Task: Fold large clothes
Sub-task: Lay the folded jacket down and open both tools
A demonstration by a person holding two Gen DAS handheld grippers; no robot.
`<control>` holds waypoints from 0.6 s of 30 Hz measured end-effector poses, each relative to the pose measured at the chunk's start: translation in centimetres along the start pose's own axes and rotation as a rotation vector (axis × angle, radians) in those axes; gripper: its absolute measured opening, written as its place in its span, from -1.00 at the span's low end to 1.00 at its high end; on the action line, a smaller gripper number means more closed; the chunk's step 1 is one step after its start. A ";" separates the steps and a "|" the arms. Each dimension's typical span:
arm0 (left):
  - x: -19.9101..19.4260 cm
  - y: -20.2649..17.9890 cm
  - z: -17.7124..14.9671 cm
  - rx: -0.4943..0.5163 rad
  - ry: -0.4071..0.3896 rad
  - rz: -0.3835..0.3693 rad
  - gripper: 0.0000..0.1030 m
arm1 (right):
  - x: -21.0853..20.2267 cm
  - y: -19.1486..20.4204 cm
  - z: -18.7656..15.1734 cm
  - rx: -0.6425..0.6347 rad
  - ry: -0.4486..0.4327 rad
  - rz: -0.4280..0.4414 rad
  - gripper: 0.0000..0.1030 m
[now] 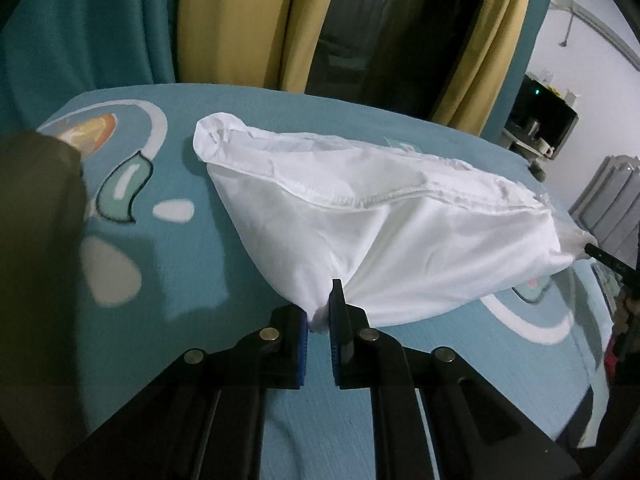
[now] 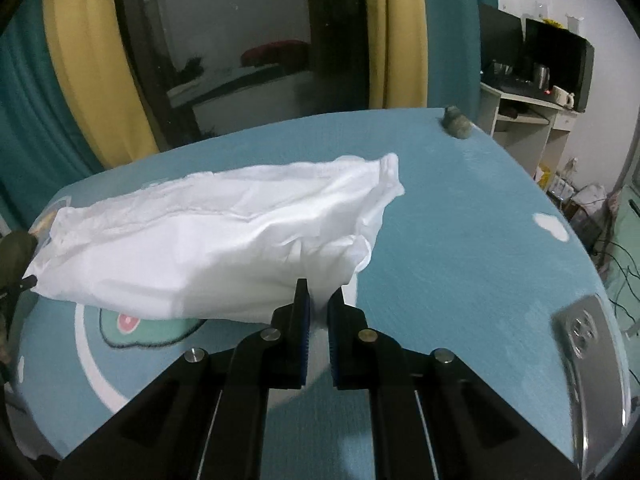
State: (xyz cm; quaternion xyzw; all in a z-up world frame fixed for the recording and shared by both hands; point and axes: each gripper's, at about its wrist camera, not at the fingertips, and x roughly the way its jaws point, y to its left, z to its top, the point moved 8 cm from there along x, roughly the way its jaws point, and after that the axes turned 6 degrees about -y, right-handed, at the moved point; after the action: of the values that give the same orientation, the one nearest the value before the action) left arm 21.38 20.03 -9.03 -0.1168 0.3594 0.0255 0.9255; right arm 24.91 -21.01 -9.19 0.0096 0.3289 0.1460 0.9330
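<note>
A white garment (image 1: 400,220) is seen lifted in a sagging span over a teal patterned bed cover (image 1: 180,280). One gathered corner is clamped in the nearly closed left hand-held gripper (image 1: 319,316). Another corner is pinched between the blue pads of the right hand-held gripper (image 2: 318,312). Yellow curtains (image 1: 240,20) are noted behind.

No readable txt, labels, brands or nos. anywhere — neither wrist view. The teal bed cover (image 1: 168,272) carries cartoon shapes only, no lettering; items on the desk (image 2: 520,100) at the back are too small & blurred to read.
</note>
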 end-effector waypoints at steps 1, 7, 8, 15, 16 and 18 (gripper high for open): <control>-0.6 -0.2 -0.4 0.001 -0.002 -0.005 -0.81 | -0.5 -0.1 -0.3 0.000 0.000 -0.003 -0.86; -3.6 -1.5 -3.5 0.028 0.007 -0.005 -0.81 | -2.7 -0.7 -3.8 -0.021 0.033 -0.050 -0.86; -3.8 -1.7 -4.0 0.037 0.013 -0.002 -0.81 | -2.9 -0.9 -4.4 -0.022 0.040 -0.056 -0.86; -5.0 -1.3 -7.3 0.004 0.065 -0.027 -0.81 | -5.4 -1.9 -8.0 0.013 0.074 -0.070 -0.86; -5.0 -1.2 -7.4 -0.002 0.071 -0.029 -0.80 | -5.5 -2.1 -8.4 0.015 0.080 -0.068 -0.86; -4.8 -1.1 -7.5 -0.003 0.089 -0.039 -0.79 | -5.3 -2.3 -9.1 0.020 0.101 -0.058 -0.85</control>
State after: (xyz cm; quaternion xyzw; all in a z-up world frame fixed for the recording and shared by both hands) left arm 13.06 17.34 -10.93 -0.1264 0.3977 0.0026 0.9088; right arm 15.95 -25.39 -13.30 0.0022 0.3772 0.1159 0.9188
